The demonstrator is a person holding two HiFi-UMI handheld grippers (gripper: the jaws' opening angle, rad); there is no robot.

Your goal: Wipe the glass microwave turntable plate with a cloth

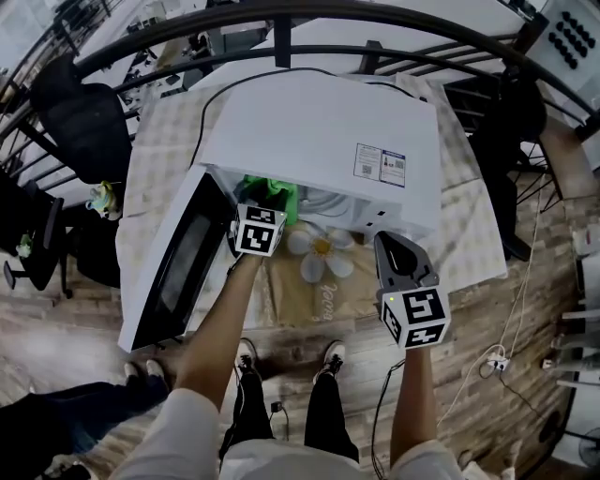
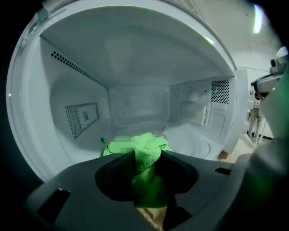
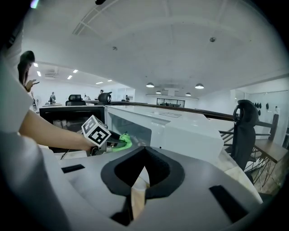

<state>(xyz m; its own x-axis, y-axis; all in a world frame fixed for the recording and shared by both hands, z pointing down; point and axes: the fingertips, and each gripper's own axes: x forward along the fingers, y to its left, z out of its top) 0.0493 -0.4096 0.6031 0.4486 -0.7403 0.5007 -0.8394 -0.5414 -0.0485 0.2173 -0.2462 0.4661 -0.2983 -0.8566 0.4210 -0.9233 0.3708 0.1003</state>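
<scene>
The white microwave (image 1: pixel 319 141) stands on the table with its door (image 1: pixel 178 262) swung open to the left. My left gripper (image 1: pixel 267 208) reaches into the opening, shut on a green cloth (image 1: pixel 278 195). In the left gripper view the cloth (image 2: pixel 146 151) is bunched between the jaws of the left gripper (image 2: pixel 146 159), just above the cavity floor. The glass turntable plate (image 2: pixel 198 143) lies faintly visible to the cloth's right. My right gripper (image 1: pixel 390 244) hangs outside, in front of the microwave's right side. In its own view the right gripper (image 3: pixel 143 168) is shut with nothing held.
A beige checked tablecloth (image 1: pixel 478 234) with a flower print (image 1: pixel 319 248) covers the table. A black cable (image 1: pixel 211 108) runs behind the microwave. A dark railing (image 1: pixel 281 23) curves behind the table, with office chairs (image 1: pixel 84 122) at the left and right.
</scene>
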